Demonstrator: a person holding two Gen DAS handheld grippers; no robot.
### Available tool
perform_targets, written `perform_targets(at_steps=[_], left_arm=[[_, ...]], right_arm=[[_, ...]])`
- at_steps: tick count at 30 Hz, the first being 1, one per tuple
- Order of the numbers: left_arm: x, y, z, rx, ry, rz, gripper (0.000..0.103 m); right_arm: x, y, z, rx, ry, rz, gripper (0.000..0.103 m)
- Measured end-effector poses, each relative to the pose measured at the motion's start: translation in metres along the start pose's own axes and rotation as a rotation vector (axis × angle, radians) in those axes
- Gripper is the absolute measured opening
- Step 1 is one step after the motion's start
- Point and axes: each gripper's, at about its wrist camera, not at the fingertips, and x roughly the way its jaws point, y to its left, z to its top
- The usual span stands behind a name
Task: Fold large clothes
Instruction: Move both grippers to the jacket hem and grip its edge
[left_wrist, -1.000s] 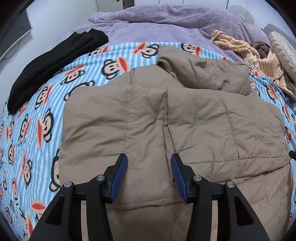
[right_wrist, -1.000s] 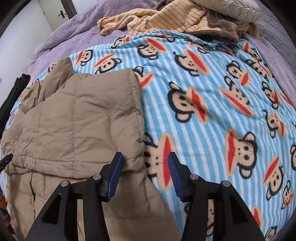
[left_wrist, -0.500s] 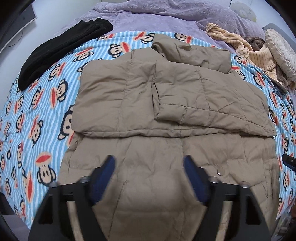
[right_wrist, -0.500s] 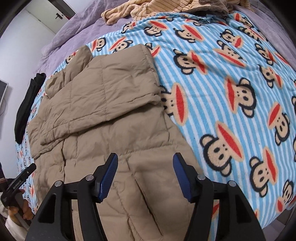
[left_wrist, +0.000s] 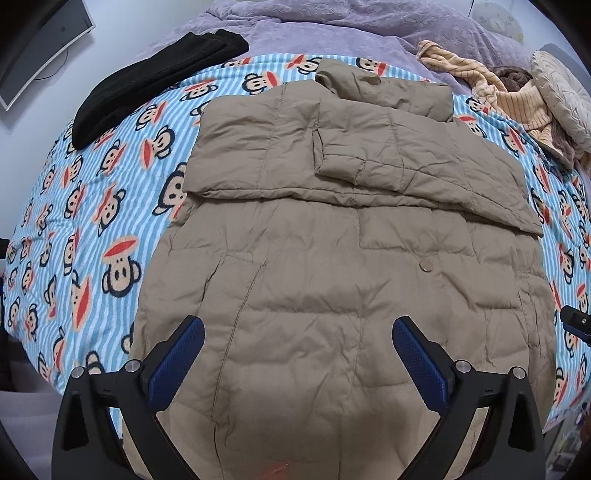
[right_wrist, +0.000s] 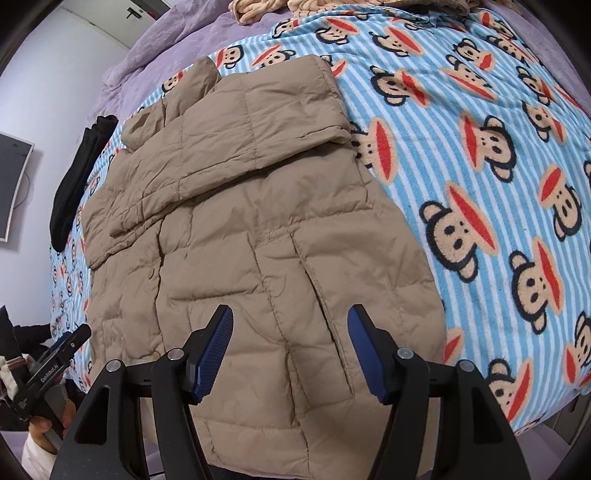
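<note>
Both grippers hang wide apart and empty, left gripper (left_wrist: 297, 354) and right gripper (right_wrist: 290, 345), the tan puffer jacket (left_wrist: 332, 266) spread just beyond their fingertips.

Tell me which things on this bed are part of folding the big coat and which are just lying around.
Part of the job:
tan puffer coat
left gripper, open
right gripper, open

Lying around:
black garment
striped yellow clothing
cushion
monkey-print blanket
purple duvet

Black hand-held gripper (left_wrist: 297, 354), blue pads (left_wrist: 176, 363)
</note>
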Motion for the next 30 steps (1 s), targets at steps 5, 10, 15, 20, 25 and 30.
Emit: perform_targets(at_steps=[5, 10, 15, 20, 25, 30], left_arm=[[-0.004, 0.005, -0.016, -0.015, 0.046, -0.024, 0.102], [-0.004, 0.014, -0.029, -0.012, 0.068, -0.041, 0.102], [-0.002, 0.027, -0.046, -0.005, 0.081, -0.046, 0.102], [0.002, 0.043, -0.064, 0.004, 0.103, -0.053, 0.102], [0.001, 0.057, -0.082, 0.022, 0.101, -0.026, 0.102], [0.002, 0.074, -0.096, 0.017, 0.114, -0.032, 0.102]], right_arm=[[0.003, 0.013, -0.017, -0.015, 0.03, 0.014, 0.071], [0.005, 0.025, -0.036, -0.013, 0.04, 0.027, 0.071], [0.009, 0.032, -0.06, 0.003, 0.05, 0.035, 0.076], [0.008, 0.03, -0.086, 0.049, 0.041, 0.045, 0.084], [0.009, 0.024, -0.107, 0.113, 0.047, 0.057, 0.084], [0.006, 0.023, -0.123, 0.135, 0.038, 0.059, 0.084]])
